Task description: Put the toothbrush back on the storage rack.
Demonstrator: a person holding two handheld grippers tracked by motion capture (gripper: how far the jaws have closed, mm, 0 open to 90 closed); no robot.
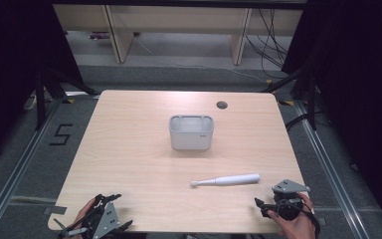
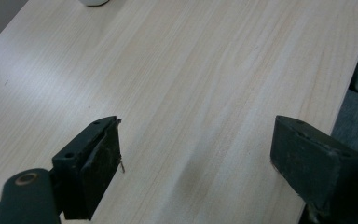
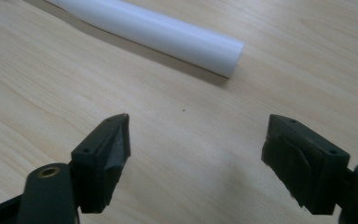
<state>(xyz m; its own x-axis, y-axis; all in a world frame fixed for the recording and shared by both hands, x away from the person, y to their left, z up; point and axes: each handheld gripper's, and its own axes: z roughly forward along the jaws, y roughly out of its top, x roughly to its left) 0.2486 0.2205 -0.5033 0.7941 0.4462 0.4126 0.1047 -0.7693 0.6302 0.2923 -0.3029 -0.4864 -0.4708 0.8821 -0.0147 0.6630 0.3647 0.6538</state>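
Note:
A white electric toothbrush (image 1: 226, 180) lies on its side on the wooden table (image 1: 129, 149), handle end to the right. Its thick handle (image 3: 158, 35) crosses the top of the right gripper view. A grey-white rectangular holder cup (image 1: 191, 132) stands upright near the table's middle. My right gripper (image 1: 266, 206) rests at the front right corner, just short of the handle end, jaws wide open with bare wood between them (image 3: 196, 135). My left gripper (image 1: 107, 201) sits at the front left edge, open too (image 2: 196, 140), with nothing between its jaws.
A dark cable hole (image 1: 222, 104) marks the table's far right part. Black curtains and metal floor rails flank the table. Light wooden furniture legs and loose cables stand beyond its far edge. A "5" is taped on the floor (image 1: 61, 134) at left.

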